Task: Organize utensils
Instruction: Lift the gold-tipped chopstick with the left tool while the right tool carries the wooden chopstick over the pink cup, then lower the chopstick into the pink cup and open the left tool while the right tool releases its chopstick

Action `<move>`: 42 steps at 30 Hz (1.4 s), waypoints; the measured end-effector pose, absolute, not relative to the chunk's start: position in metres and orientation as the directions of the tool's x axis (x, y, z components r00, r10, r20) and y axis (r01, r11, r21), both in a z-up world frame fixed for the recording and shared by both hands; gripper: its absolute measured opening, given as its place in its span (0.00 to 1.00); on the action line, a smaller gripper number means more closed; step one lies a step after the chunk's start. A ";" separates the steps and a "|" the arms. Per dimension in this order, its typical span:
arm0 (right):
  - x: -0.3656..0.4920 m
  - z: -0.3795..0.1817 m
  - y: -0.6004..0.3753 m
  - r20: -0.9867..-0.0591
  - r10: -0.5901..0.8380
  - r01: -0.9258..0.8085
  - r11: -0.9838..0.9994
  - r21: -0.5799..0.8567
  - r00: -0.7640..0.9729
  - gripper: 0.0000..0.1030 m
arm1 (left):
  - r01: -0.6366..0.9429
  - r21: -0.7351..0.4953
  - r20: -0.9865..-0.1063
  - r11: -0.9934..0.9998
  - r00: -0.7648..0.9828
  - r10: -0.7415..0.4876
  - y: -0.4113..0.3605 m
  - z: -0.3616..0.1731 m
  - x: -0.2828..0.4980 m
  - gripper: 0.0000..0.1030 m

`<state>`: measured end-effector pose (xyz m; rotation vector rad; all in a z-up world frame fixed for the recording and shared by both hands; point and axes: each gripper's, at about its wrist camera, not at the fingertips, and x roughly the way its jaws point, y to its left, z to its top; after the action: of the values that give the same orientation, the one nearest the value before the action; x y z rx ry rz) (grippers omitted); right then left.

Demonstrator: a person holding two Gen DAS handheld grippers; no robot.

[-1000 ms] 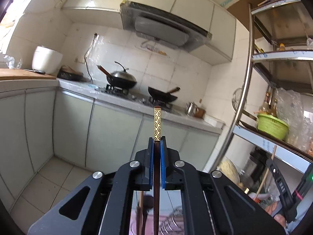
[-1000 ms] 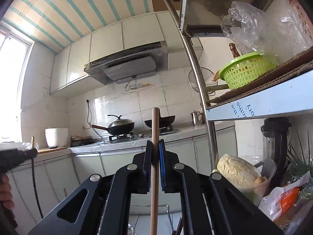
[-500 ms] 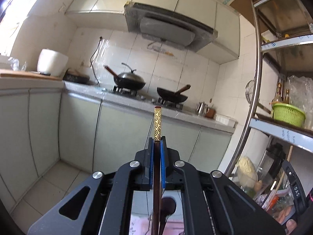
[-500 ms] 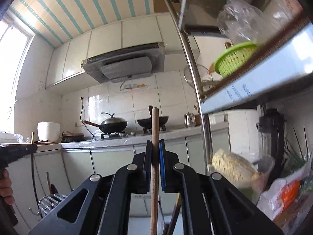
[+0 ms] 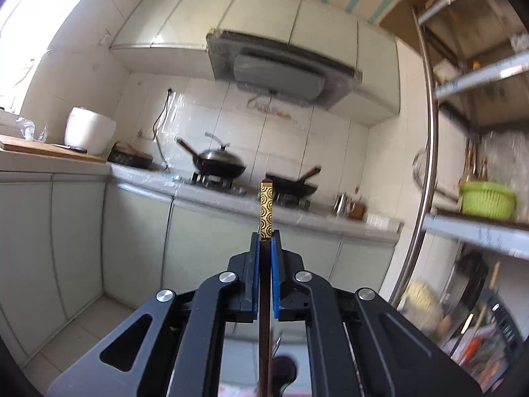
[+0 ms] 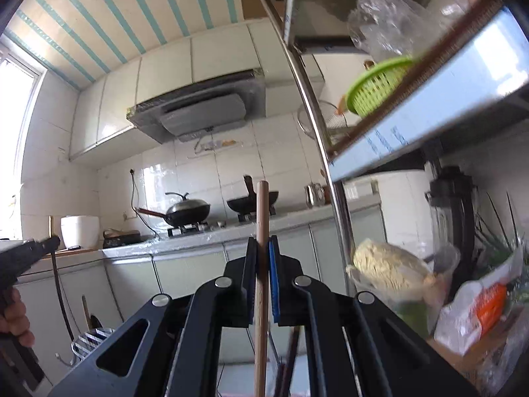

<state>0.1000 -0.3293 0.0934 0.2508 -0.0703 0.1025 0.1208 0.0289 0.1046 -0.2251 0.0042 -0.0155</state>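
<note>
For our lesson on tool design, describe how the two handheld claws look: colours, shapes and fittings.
Both look alike. The left claw and right claw each have matte black angular arms with a slot-shaped cutout, round silver bolt heads at the pivots, and two narrow upright fingers lined with blue pads. In the right view the left claw's black body shows at the edge, with a black cable hanging down.

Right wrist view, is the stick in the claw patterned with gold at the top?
No, the stick clamped upright in the right claw is plain pale wood all the way up to its rounded end.
</note>
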 end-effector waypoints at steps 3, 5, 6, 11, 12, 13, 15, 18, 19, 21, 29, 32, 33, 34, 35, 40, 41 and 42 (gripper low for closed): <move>0.095 0.084 -0.335 0.045 0.083 -0.093 0.954 0.284 0.996 0.06 | 0.018 -0.265 -0.072 0.964 0.997 -0.038 0.033 0.087 0.123 0.05; 0.092 0.079 -0.341 0.012 0.077 -0.077 0.942 0.326 0.997 0.06 | 0.022 -0.296 -0.124 0.955 0.990 -0.061 0.037 0.076 0.124 0.05; 0.092 0.076 -0.344 -0.005 0.073 -0.067 0.938 0.341 0.997 0.06 | 0.024 -0.307 -0.146 0.952 0.987 -0.072 0.038 0.070 0.124 0.05; 0.111 0.062 -0.358 -0.136 0.107 -0.042 0.911 0.410 0.985 0.06 | 0.026 -0.331 -0.267 0.943 0.956 -0.120 0.038 0.046 0.135 0.05; 0.119 0.059 -0.360 -0.174 0.128 -0.043 0.905 0.424 0.976 0.06 | 0.035 -0.325 -0.276 0.945 0.952 -0.130 0.037 0.044 0.137 0.05; 0.127 0.057 -0.363 -0.200 0.157 -0.056 0.898 0.437 0.967 0.06 | 0.039 -0.318 -0.281 0.947 0.950 -0.133 0.035 0.044 0.138 0.05; 0.136 0.059 -0.362 -0.223 0.180 -0.068 0.899 0.432 0.958 0.06 | 0.048 -0.306 -0.299 0.951 0.943 -0.144 0.031 0.045 0.143 0.05; 0.145 0.064 -0.357 -0.254 0.189 -0.073 0.911 0.407 0.949 0.06 | 0.057 -0.311 -0.313 0.949 0.936 -0.159 0.029 0.047 0.146 0.05; 0.147 0.065 -0.357 -0.260 0.193 -0.074 0.911 0.407 0.946 0.06 | 0.059 -0.315 -0.315 0.947 0.935 -0.163 0.030 0.048 0.146 0.05; 0.150 0.068 -0.356 -0.269 0.196 -0.077 0.914 0.397 0.943 0.06 | 0.057 -0.321 -0.311 0.945 0.937 -0.162 0.033 0.051 0.145 0.05; 0.166 0.099 -0.339 -0.315 0.216 -0.136 0.956 0.259 0.924 0.06 | 0.049 -0.350 -0.342 0.935 0.923 -0.176 0.044 0.063 0.157 0.05; 0.172 0.102 -0.331 -0.351 0.217 -0.146 0.965 0.217 0.911 0.06 | 0.058 -0.336 -0.346 0.940 0.920 -0.181 0.039 0.061 0.160 0.05; 0.172 0.100 -0.331 -0.358 0.219 -0.145 0.964 0.222 0.908 0.06 | 0.064 -0.332 -0.350 0.941 0.918 -0.186 0.037 0.060 0.160 0.05; 0.173 0.097 -0.331 -0.368 0.224 -0.146 0.963 0.227 0.902 0.06 | 0.068 -0.330 -0.352 0.942 0.916 -0.190 0.036 0.058 0.159 0.05; 0.174 0.090 -0.330 -0.382 0.229 -0.145 0.961 0.236 0.895 0.06 | 0.072 -0.326 -0.353 0.943 0.916 -0.192 0.034 0.056 0.159 0.05; 0.170 0.072 -0.324 -0.418 0.255 -0.162 0.956 0.245 0.872 0.08 | 0.077 -0.336 -0.398 0.939 0.892 -0.216 0.030 0.051 0.165 0.16; 0.171 0.068 -0.324 -0.430 0.271 -0.171 0.951 0.257 0.861 0.11 | 0.075 -0.350 -0.419 0.934 0.879 -0.227 0.030 0.049 0.168 0.21; 0.172 0.066 -0.324 -0.441 0.275 -0.171 0.950 0.261 0.855 0.16 | 0.076 -0.366 -0.427 0.927 0.872 -0.240 0.032 0.048 0.168 0.29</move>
<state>0.1717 -0.3235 0.0662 0.2163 0.4936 0.2360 0.1681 0.0319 0.0477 -0.3487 0.4857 -0.1690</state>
